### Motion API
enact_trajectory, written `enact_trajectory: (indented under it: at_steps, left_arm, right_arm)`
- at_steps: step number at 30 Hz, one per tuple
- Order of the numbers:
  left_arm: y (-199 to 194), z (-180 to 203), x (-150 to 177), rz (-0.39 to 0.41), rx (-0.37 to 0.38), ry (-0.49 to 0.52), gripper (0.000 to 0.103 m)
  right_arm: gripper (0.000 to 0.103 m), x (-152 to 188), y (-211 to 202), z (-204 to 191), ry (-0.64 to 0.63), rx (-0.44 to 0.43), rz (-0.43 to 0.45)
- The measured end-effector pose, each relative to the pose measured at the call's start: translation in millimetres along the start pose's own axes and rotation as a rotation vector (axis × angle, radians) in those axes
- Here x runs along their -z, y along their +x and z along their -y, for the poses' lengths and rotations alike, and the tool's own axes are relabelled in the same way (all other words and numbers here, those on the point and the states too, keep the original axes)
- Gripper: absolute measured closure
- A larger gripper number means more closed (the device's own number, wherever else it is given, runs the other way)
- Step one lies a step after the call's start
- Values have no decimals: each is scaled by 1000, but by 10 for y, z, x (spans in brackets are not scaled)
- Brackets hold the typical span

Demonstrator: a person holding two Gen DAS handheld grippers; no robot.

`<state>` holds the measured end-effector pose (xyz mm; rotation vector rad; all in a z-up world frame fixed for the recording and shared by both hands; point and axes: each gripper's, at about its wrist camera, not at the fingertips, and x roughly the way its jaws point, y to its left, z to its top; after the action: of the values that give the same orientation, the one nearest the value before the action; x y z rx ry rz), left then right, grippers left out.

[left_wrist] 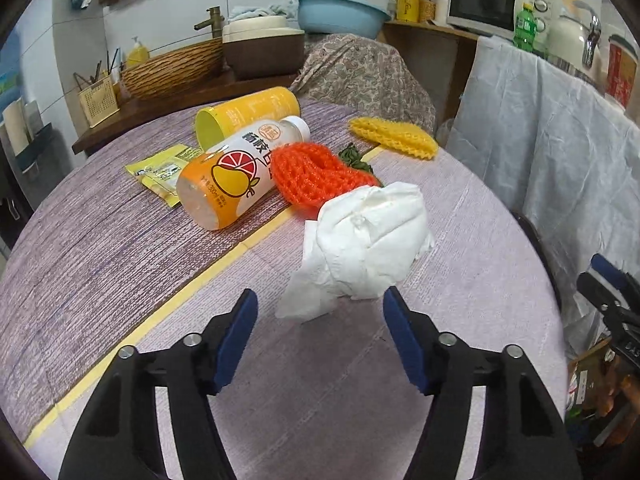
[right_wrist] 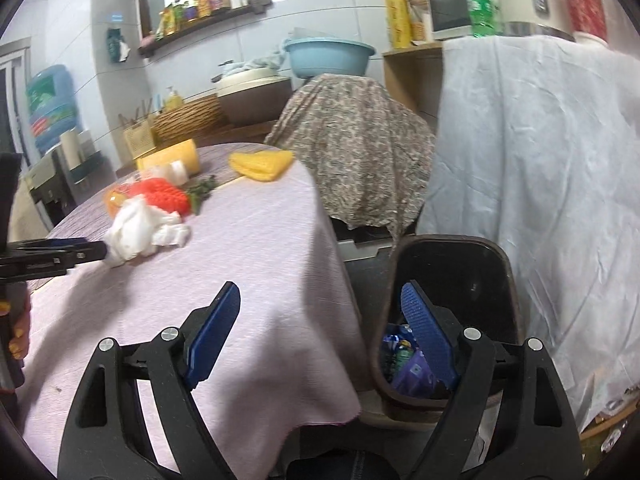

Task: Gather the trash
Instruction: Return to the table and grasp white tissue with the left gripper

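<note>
A crumpled white tissue (left_wrist: 368, 240) lies on the round table (left_wrist: 100, 264). My left gripper (left_wrist: 320, 300) is open, its blue pads on either side of the tissue's near end, not closed on it. The tissue also shows in the right wrist view (right_wrist: 140, 232), with the left gripper (right_wrist: 96, 250) beside it. Behind the tissue lie an orange juice bottle (left_wrist: 228, 178), a yellow cup on its side (left_wrist: 248, 114), a yellow packet (left_wrist: 162, 170), orange netting (left_wrist: 316, 172) and yellow netting (left_wrist: 394, 136). My right gripper (right_wrist: 320, 304) is open and empty, above the table edge and a dark trash bin (right_wrist: 452, 280) holding wrappers.
A chair draped in patterned cloth (right_wrist: 356, 140) stands behind the table. A white cloth (right_wrist: 532, 184) covers furniture at the right. A counter with a woven basket (left_wrist: 172, 68), blue basin (left_wrist: 340, 12) and microwave (left_wrist: 484, 4) runs along the back wall.
</note>
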<state>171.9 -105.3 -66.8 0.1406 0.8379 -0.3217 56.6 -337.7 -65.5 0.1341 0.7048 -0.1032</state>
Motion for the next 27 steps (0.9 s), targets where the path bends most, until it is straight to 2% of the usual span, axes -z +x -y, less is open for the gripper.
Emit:
enact_trajectory:
  at_steps: [3,4,6,8,10,14,18,27]
  left_arm:
    - [112,-31,3,-18,22,8,53]
    - [130,-48,15,-22,22,1,59]
    - [147,-90,21,-25,51,-12,75]
    - [136,-98,37,-27,75,-21,95]
    - [86,-101,61,-21,81,-27,100]
    - [-75,-104,90,11,102,-19,101]
    - [-273,-226,113,55,119,-67,101]
    - [-636,-554,215,132,85,-146,101]
  right_arm:
    - [21,1,-18,-96,-14,-12,-4]
    - [21,6,-28,-110,-18,-14,-4]
    - [21,7,-40,-135,-26,-19,-6]
    - [21,-7,-31,-140,-31,-26,-10]
    - [21,-17,-18,-185,-41,-36,-17]
    - [21,-64,7,-317,-74,-80,-22]
    - [21,-122,53,-517,-121,-146,-30]
    - [21,-314,199,-1019,-242,-255,-55]
